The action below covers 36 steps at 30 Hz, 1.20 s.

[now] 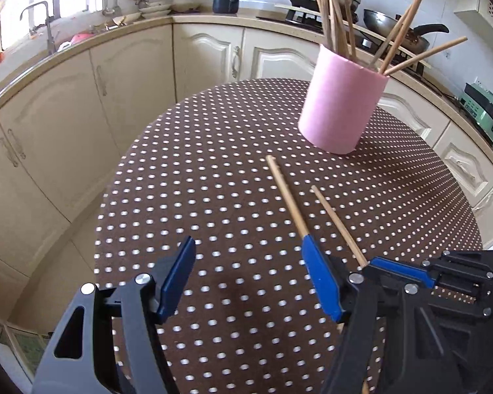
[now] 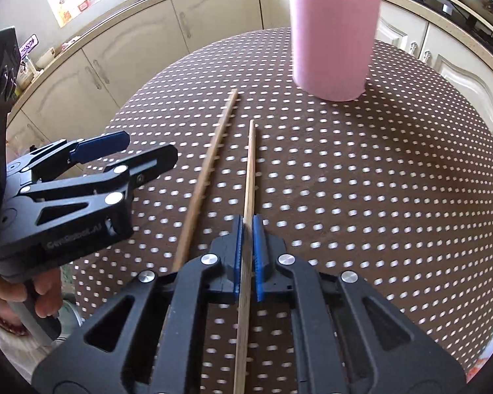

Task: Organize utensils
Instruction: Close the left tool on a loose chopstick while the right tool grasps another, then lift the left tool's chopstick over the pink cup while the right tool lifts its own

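Right gripper (image 2: 246, 229) tilts down, pinching a chopstick (image 2: 250, 170) that points far toward the pink cup (image 2: 332, 42); left gripper (image 1: 249, 256) hangs spread.

- We see a pink holder (image 1: 340, 105).
- We see tan chopsticks (image 2: 250, 177).
- We see a brown, white-dotted tablecloth (image 2: 378, 180).
- We see black grippers with blue pads (image 2: 261, 256).

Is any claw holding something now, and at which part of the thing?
The right claw is shut on one chopstick, gripping its shaft toward the near end. The left claw is open and holds nothing.
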Motion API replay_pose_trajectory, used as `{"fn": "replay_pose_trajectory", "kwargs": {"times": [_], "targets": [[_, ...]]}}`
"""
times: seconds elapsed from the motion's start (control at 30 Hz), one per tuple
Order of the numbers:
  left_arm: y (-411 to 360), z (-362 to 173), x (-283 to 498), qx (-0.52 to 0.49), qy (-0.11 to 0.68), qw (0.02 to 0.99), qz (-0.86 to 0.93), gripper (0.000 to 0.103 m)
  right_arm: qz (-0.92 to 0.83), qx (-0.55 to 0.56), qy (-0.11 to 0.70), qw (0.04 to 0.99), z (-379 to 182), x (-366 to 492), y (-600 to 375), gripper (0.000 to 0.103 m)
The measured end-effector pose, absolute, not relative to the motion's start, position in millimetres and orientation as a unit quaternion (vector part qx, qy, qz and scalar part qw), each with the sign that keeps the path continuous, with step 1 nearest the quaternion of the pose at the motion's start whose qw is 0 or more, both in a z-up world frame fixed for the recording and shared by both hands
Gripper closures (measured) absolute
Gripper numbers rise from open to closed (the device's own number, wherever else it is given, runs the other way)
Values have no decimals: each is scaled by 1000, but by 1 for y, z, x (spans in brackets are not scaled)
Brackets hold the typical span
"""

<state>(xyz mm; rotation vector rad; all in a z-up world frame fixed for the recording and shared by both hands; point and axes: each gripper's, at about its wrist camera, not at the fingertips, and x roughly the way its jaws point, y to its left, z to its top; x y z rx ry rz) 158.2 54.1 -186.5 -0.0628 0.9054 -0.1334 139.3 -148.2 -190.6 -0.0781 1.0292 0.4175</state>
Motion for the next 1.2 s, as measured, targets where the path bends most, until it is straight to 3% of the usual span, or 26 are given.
{"fn": "replay_pose_trajectory", "kwargs": {"times": [0.2,0.3,0.63,0.8,1.2], "targets": [[29,-191,169,-9,454,887,-78,37,195,-29,493,847,-189,153,-174,96],[21,-193,179,-13,465,882,-79,53,191,-33,494,847,-187,161,-183,96],[5,-196,195,24,480,875,-56,75,190,-55,508,839,-181,183,-185,96],[-2,-196,203,37,484,872,-54,92,193,-73,519,830,-182,191,-170,96],[0,-197,200,19,475,877,-74,98,204,-67,522,826,-183,200,-162,96]]}}
